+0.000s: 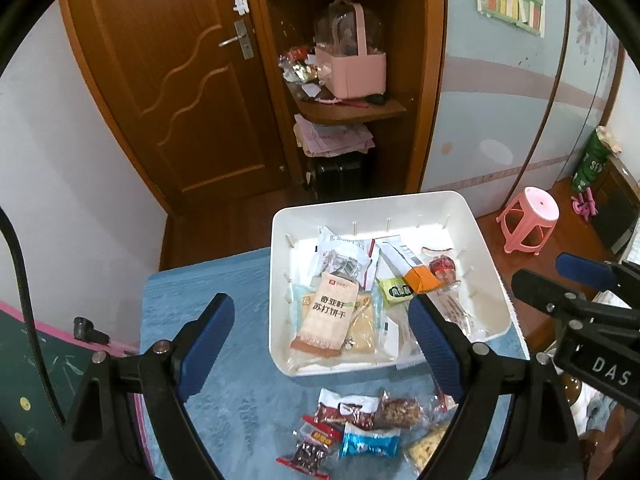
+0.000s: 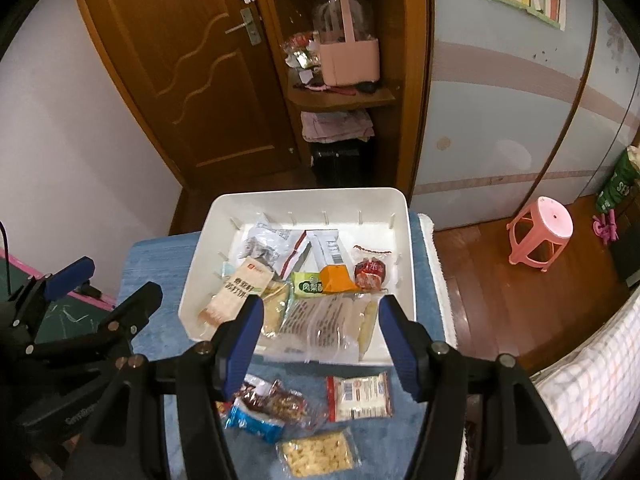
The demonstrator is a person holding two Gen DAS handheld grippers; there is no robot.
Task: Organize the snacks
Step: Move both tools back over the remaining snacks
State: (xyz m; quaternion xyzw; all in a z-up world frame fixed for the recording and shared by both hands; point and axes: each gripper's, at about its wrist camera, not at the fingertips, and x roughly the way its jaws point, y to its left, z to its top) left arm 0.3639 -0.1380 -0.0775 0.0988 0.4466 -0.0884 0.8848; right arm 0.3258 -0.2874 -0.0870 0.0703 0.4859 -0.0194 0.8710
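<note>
White tray point(image 2: 400, 204) sat crammed with crinkly snack packets point(image 2: 320, 316); more loose packs point(image 1: 360, 412) on the blue bench point(image 1: 240, 400); left gripper point(image 1: 324, 340) and right gripper point(image 2: 320, 344) fingers apart, holding nothing.

- Both views are evenly lit by warm, soft indoor light; colours lean orange on the wooden door point(image 1: 168, 92) and floor.
- Shadows are faint; a soft one lies under the white tray point(image 2: 404, 216) at its lower edge.
- Plastic snack wrappers point(image 2: 320, 320) show small glare spots.
- Strong fisheye bending curves the door and wall lines towards the frame edges, and black corners ring each picture.
- The centre is sharp; printed packet text is readable, while the upper shelves point(image 1: 340, 108) look softer.
</note>
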